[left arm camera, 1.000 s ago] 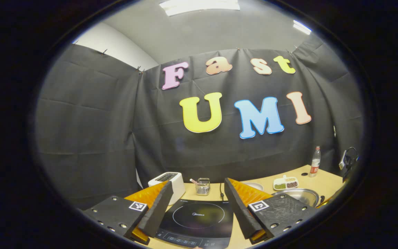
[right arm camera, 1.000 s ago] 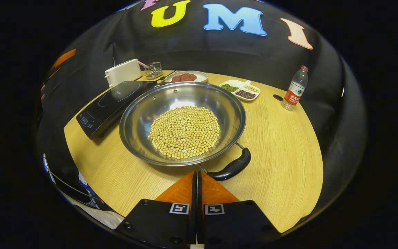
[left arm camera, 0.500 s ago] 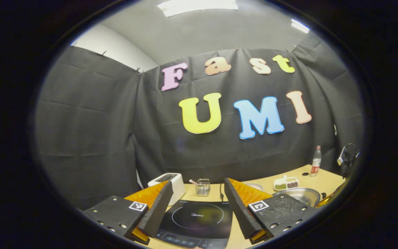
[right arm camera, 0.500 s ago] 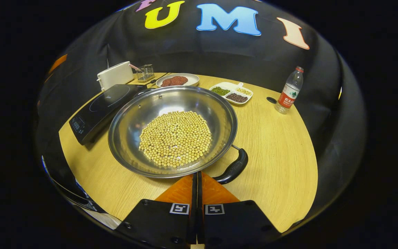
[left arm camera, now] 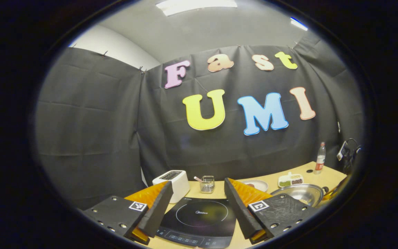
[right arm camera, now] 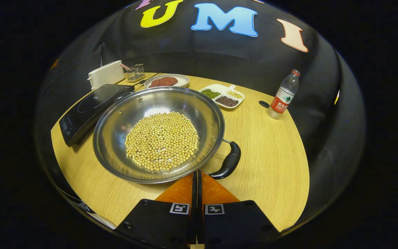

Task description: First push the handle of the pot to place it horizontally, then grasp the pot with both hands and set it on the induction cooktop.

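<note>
pot handle (right arm camera: 227,161) now right of fingers (right arm camera: 189,183)

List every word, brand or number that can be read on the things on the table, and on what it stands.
"Midea": on the cooktop, inside its ring, in the left gripper view.
Cooktop panel: marks too small to read.
Bottle label: too small to read.
Markers on the left gripper and right gripper: patterns, no words.
</note>
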The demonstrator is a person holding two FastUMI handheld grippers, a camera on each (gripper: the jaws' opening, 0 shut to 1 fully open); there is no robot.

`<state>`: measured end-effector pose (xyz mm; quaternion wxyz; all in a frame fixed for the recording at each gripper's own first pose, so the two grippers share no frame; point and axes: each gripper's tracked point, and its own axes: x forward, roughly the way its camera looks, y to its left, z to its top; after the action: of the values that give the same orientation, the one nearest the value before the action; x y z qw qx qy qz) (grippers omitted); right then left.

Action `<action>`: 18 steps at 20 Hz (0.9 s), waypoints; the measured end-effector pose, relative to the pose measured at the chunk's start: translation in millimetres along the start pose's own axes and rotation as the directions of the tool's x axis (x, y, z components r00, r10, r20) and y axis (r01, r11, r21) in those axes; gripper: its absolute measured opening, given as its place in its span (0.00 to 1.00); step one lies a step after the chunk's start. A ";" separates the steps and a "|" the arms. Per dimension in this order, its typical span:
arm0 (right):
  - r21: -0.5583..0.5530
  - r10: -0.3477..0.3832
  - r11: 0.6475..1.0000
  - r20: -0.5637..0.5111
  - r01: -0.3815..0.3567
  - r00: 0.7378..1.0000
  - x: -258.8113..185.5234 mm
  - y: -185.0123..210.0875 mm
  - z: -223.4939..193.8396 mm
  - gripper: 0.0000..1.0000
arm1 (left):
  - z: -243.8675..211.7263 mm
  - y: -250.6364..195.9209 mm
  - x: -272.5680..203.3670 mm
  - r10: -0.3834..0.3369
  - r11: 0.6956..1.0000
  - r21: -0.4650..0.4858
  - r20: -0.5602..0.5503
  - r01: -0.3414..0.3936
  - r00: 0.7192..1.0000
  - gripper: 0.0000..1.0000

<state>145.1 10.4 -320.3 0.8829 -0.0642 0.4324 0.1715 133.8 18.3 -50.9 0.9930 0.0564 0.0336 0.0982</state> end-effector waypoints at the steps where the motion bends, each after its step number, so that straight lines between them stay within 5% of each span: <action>1: 0.001 -0.007 1.000 0.002 0.007 1.000 2.4 -2.3 2.0 0.02 | -0.7 -0.6 0.6 0.001 1.000 0.001 -0.002 -0.001 1.000 0.91; 13: 0.031 -0.091 0.995 0.007 0.091 0.996 29.2 -29.0 10.3 0.02 | -27.5 -30.8 15.0 -0.034 0.999 0.003 -0.052 0.035 0.998 0.89; 18: 0.058 -0.148 0.988 0.110 0.142 0.983 2.2 -43.0 24.4 0.02 | -31.2 -48.0 37.3 -0.070 0.997 0.020 -0.042 0.070 0.997 0.90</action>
<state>179.9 -22.7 -308.4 0.9177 -0.0637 0.3794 0.0994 177.0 -17.8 -89.6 0.9942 0.0641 0.0574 0.0642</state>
